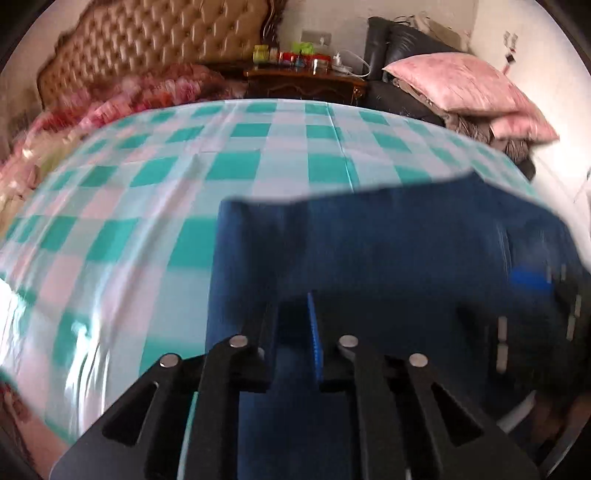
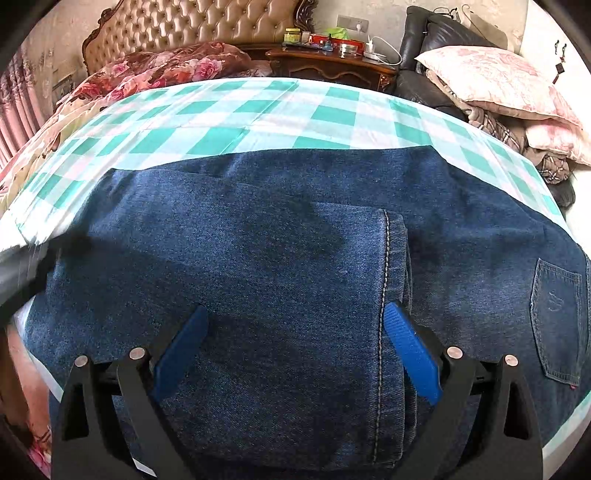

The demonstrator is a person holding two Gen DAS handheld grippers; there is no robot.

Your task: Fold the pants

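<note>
You had the pants [image 2: 258, 266], dark blue denim with a fine woven grain, lying flat on the bed over a smooth sheet [image 2: 229, 110] checked in teal and white. The leg was doubled over the upper part, so its hem with pale stitching [image 2: 386, 258] ran across the cloth, and a sewn back pocket [image 2: 557, 317] showed at the right.

Your right gripper [image 2: 293, 345] stood just above the denim with its ribbed blue pads [image 2: 412, 354] spread wide apart, holding nothing.

Your left gripper [image 1: 295, 332] had its jaws close together around a fold of the pants [image 1: 369, 251], which rose in front of the camera as a stiff blue flap; this view was blurred.

Behind the bed stood a padded, buttoned headboard [image 2: 199, 26], a flowered blanket [image 2: 166, 66], a dark wooden nightstand [image 2: 332, 66] and pink pillows [image 2: 495, 81].
</note>
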